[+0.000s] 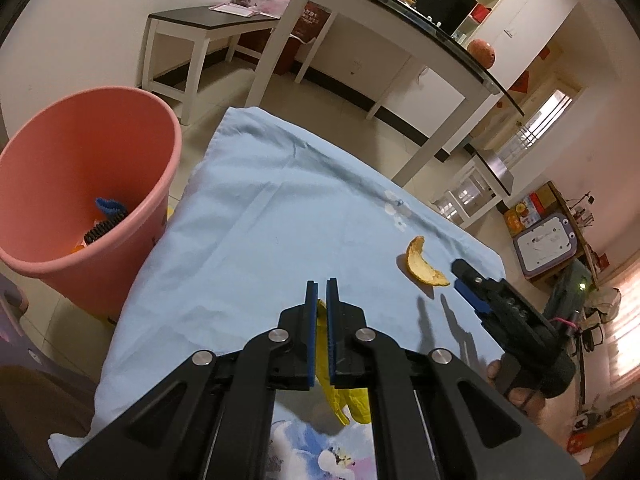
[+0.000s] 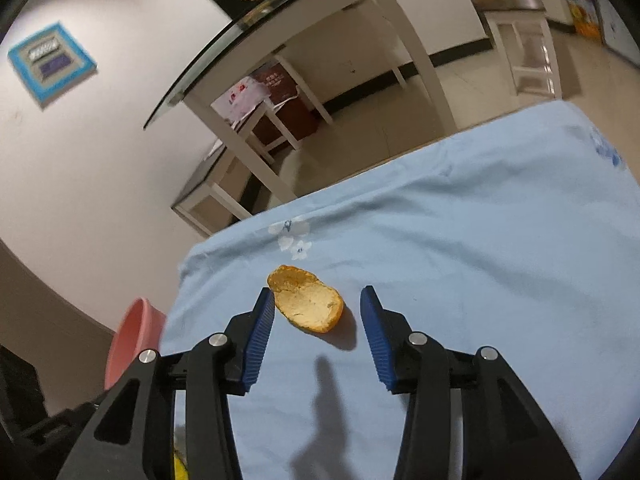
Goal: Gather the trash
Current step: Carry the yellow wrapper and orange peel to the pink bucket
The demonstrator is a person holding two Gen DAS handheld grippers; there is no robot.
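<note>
In the left wrist view our left gripper (image 1: 321, 285) sits at the lower middle of the frame, its blue pads clamped on a yellow peel (image 1: 347, 402) that hangs down behind and below the jaws. Under it lies a light blue cloth (image 1: 260, 240) that covers the table, with a flower print near the bottom edge. At the left of the frame stands a pink bucket (image 1: 132, 120) on the floor, just beside the cloth's edge; inside it we see a blue scalloped piece and a dark ribbed piece, but we cannot tell what they are. At the right of the frame an orange peel (image 1: 422, 268) lies on the cloth, and our right gripper (image 1: 464, 278) points at it from the lower right, held by a hand (image 1: 516, 394) of which only part shows.

In the right wrist view our right gripper (image 2: 318, 304) stands with its jaws apart around the orange peel (image 2: 308, 300). The left pad is touching or nearly touching the peel's edge; the right pad stands clear of it. The peel rests on the cloth (image 2: 460, 248), pale inner side up. The bucket's rim (image 2: 134, 330) shows at the lower left.
</note>
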